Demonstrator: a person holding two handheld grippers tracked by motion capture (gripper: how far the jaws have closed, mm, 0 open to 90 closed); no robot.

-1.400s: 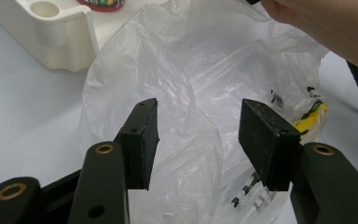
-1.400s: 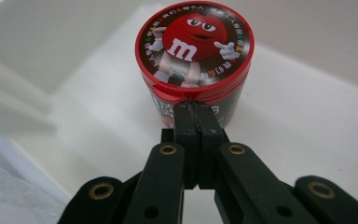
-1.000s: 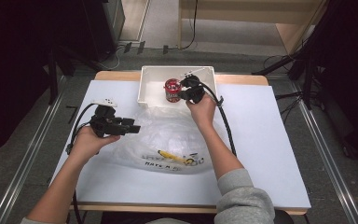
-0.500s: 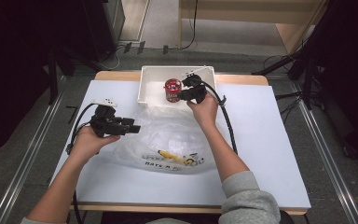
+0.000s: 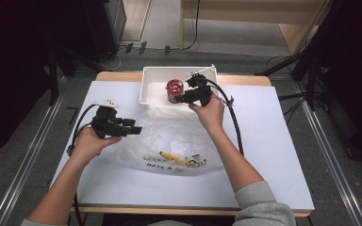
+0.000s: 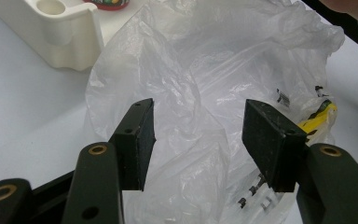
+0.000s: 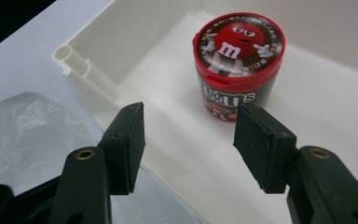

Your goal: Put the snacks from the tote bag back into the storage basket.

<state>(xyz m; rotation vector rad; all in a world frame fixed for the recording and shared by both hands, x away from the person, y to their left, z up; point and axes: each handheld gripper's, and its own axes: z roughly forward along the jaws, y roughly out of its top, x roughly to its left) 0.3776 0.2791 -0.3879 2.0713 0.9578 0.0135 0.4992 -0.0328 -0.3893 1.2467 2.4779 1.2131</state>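
Note:
A red M&M's tub (image 5: 174, 89) stands upright in a white bin (image 5: 151, 96) at the far middle of the table. My right gripper (image 5: 183, 98) hovers just beside it. In the right gripper view the jaws (image 7: 189, 144) have just been opening, and the tub (image 7: 237, 65) stands free a little beyond their tips with nothing between them. A crumpled clear plastic bag (image 5: 169, 136) lies on the white table top. At the bag's left edge my left gripper (image 5: 135, 129) is open, its jaws (image 6: 198, 140) having just widened slightly over the bag (image 6: 200, 79) without pressing it.
A yellow item (image 5: 174, 158) and black print show through the near part of the bag. The bin's corner post (image 6: 60, 28) stands close to the bag's far edge. White table surface (image 5: 273, 141) stretches to the right, and cables trail from both grippers.
The right gripper has opened off the red tub and drawn back a little and up, leaving the tub standing in the bin. The left hand has stayed put.

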